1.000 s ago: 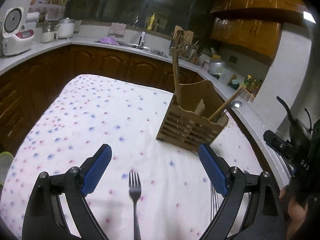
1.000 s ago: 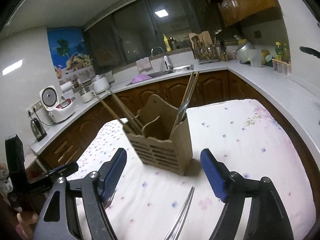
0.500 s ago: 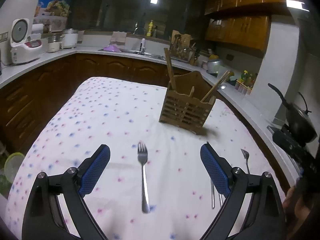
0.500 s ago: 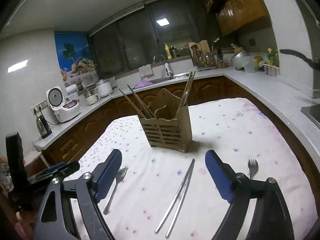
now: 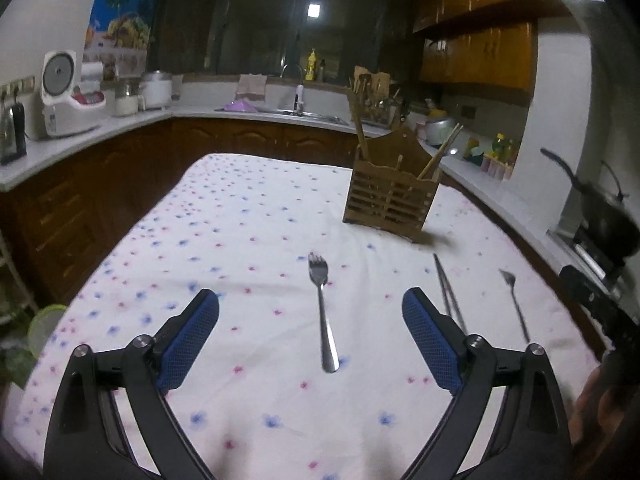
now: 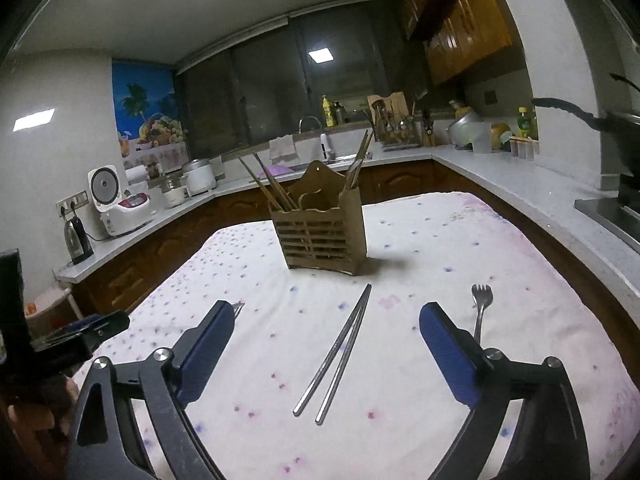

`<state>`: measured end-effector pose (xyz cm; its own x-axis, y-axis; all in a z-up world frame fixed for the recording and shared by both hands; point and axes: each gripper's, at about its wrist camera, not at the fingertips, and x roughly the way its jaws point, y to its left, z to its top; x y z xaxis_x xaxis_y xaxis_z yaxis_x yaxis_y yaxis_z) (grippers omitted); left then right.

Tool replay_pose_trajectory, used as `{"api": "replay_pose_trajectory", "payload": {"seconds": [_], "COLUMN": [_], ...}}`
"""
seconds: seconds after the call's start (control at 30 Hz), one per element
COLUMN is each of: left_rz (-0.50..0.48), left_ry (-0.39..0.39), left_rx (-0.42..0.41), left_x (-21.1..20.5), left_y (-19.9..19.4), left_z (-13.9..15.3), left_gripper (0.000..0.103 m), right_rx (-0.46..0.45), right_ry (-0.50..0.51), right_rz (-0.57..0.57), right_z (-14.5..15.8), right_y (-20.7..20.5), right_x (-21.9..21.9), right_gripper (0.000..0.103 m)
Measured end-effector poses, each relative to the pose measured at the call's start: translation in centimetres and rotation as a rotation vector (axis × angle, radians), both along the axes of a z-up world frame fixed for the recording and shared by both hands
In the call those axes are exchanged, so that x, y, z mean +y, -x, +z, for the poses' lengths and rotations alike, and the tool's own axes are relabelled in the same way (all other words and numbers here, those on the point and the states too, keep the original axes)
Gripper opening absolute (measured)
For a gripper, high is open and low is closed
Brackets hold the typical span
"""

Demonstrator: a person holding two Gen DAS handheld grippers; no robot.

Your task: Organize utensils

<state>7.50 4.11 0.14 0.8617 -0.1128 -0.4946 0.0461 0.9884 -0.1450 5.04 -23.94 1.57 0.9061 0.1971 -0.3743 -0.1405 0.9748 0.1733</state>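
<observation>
A steel fork [image 5: 322, 312] lies flat on the flowered cloth, tines pointing away. My left gripper [image 5: 310, 300] hovers over it, jaws opening wide and touching nothing. To the right of the fork lie a pair of metal chopsticks [image 5: 450, 296] and a smaller fork [image 5: 516, 304]. The wooden slatted caddy [image 5: 390, 200] stands further back with wooden chopsticks in it. In the right wrist view the metal chopsticks [image 6: 340, 352] lie below my right gripper [image 6: 327, 310], whose jaws are opening and hold nothing. The small fork [image 6: 480, 308] is right of them, the caddy [image 6: 320, 236] behind.
The clothed table [image 5: 224, 216] drops off at left and right. A white counter [image 6: 520, 184] wraps around it with a rice cooker [image 5: 66, 92], a sink and jars. A black wok [image 5: 600, 216] sits on the stove at right. The other gripper's body [image 6: 80, 336] shows at left.
Both grippers have drawn back from the caddy, which now looks smaller and farther. The fork, chopsticks and small fork have come fully into view on the cloth. The right jaws have widened.
</observation>
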Motion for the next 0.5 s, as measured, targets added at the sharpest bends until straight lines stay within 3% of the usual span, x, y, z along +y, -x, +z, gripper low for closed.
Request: {"api": "replay_pose_trajectory", "payload": {"seconds": [0.2, 0.4, 0.5], "left_rz": [-0.003, 0.037, 0.053], "left_ry": [-0.005, -0.051, -0.088], "left_rx": [-0.018, -0.084, -0.092], "left_x": [-0.4, -0.5, -0.9], "left_y": [1.1, 2.6, 3.1], "left_z": [1.2, 2.9, 2.5], "left_gripper": [0.103, 0.103, 0.103], "right_rx": [-0.029, -0.094, -0.118], "right_ry": [0.013, 0.06, 0.054], "right_rz": [0.019, 0.031, 0.019], "right_z": [0.9, 3.3, 3.0], "right_y": [1.1, 2.7, 3.4], "right_x": [0.6, 1.2, 1.0], "right_gripper": [0.1, 0.103, 0.103]}}
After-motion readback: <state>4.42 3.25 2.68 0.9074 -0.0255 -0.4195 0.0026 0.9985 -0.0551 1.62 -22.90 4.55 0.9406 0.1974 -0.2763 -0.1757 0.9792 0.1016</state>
